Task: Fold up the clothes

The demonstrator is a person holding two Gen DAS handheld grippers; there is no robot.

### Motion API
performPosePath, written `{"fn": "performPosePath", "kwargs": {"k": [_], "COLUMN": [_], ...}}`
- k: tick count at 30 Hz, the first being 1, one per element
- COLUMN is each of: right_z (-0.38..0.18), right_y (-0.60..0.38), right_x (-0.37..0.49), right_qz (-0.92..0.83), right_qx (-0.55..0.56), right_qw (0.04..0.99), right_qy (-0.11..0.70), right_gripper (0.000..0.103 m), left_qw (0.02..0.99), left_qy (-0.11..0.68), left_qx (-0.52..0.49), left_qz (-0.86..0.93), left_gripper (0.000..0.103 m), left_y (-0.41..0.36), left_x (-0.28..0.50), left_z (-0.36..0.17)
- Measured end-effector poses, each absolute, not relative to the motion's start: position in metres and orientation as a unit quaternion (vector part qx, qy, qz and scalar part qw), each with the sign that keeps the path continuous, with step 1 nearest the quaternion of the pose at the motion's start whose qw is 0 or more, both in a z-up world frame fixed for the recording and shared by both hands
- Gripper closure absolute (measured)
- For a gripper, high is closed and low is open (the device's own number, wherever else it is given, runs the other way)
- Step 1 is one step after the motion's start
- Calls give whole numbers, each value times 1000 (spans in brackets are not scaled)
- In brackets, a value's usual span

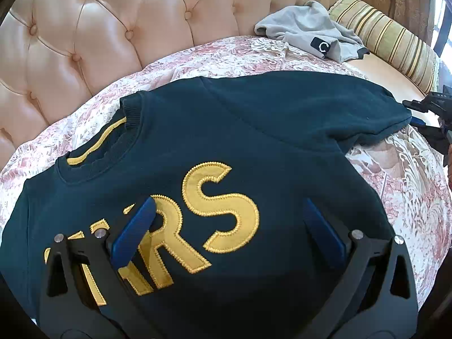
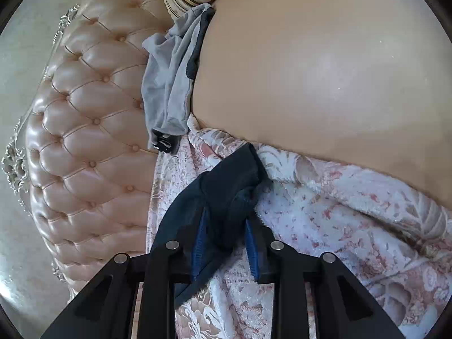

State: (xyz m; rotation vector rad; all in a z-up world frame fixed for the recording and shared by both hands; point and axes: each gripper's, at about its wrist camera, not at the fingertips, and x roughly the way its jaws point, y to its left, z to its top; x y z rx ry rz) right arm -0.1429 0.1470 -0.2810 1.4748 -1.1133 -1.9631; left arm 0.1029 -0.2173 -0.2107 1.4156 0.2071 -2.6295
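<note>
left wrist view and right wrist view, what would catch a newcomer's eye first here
The dark green sweatshirt with big gold stitched letters lies spread flat on the pink floral bedspread, under the open left gripper. The right gripper has its blue pads closed on the end of one sleeve. Behind stands a shiny peach tufted headboard, with a crumpled grey garment beside a striped bolster.

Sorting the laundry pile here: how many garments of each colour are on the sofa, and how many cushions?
Dark green sweatshirt with yellow letters: 1, sleeve end pinched in the right gripper
Grey garment by the backrest: 1
Striped cushion: 1
Total: 3 things, 2 of them garments
</note>
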Motion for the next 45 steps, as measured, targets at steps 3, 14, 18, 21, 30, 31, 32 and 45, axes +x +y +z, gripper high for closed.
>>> {"fn": "performPosePath", "kwargs": {"k": [3, 14, 18, 21, 30, 31, 32, 45], "right_z": [-276, -233, -225, -217, -203, -199, -194, -119], "right_y": [146, 134, 129, 127, 119, 116, 114, 46], "right_x": [-142, -132, -129, -125, -122, -121, -119, -89], "right_qz": [-724, -789, -801, -808, -813, -814, -815, -821], "right_qx": [520, 463, 456, 446, 435, 431, 427, 375], "right_qw": [234, 273, 275, 280, 299, 304, 310, 394], "right_qy": [-389, -298, -274, -265, -247, -243, -240, -175], "right_gripper": [86, 94, 94, 94, 94, 94, 94, 94], "left_qw": [74, 74, 73, 74, 57, 55, 54, 169], "left_qy": [70, 71, 72, 70, 89, 86, 83, 89], "left_qx": [470, 467, 467, 473, 447, 448, 449, 470], "left_qz": [-877, -878, -878, -875, -888, -888, -888, -862], "left_gripper": [0, 0, 0, 0, 0, 0, 0, 1], "left_y": [-218, -217, -217, -217, -210, -209, -208, -248], "left_x": [103, 103, 104, 102, 89, 85, 82, 87], "left_z": [-211, -211, -211, -209, -169, -167, -165, -174]}}
